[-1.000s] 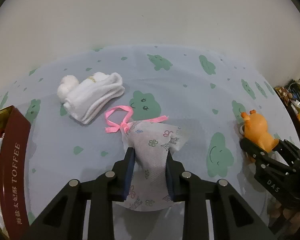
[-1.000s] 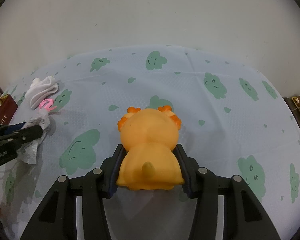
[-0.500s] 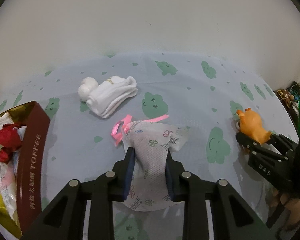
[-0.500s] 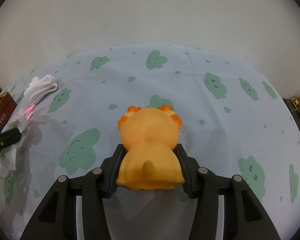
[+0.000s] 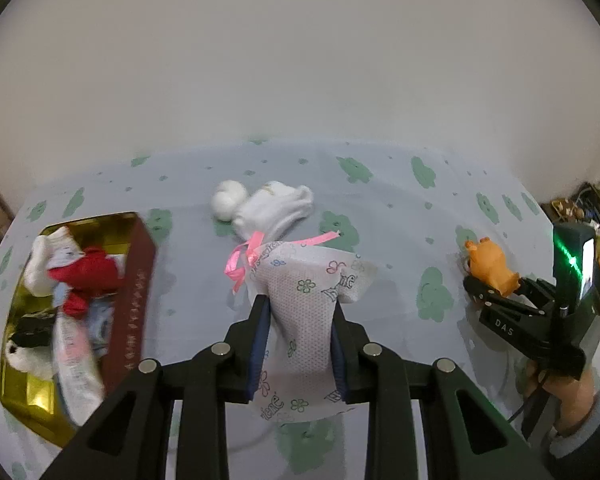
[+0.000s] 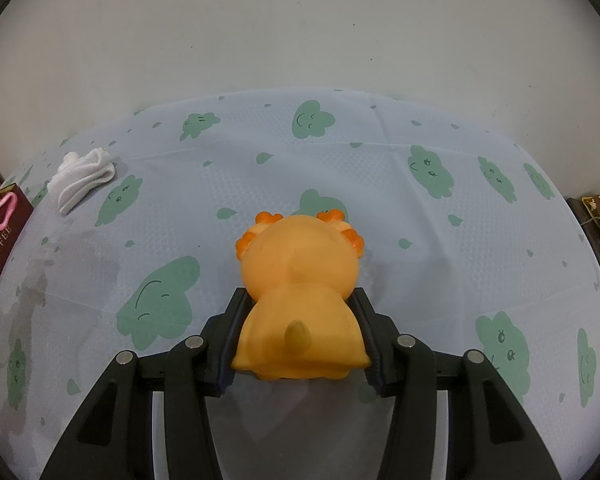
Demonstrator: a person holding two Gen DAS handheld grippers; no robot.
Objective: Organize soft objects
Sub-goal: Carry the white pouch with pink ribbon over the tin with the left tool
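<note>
Left wrist view is showing the left gripper (image 5: 299, 320) pinching a printed fabric pouch (image 5: 306, 304) around its middle, lifted above the cloud-print tablecloth (image 5: 388, 200). Its pink ribbon (image 5: 244, 258) is dangling at the far end. To the left, the toffee tin (image 5: 134, 292) is lying open, already holding several soft items. Beyond the pouch, folded white socks (image 5: 274, 208) are resting on the cloth.

Right wrist view is showing the right gripper (image 6: 298, 320) clamping an orange plush toy (image 6: 300, 292) by its lower body, facing away, just above the tablecloth (image 6: 380, 184).

Both items are looking light and squashy. The pouch is probably crumpling under pressure, so a mid-body grip seems sensible; the loose ribbon might snag on the tin's rim. The toy's surface is looking smooth, perhaps slippery, so squeezing its widest part should be holding best. The socks might unfold if taken by one layer.
</note>
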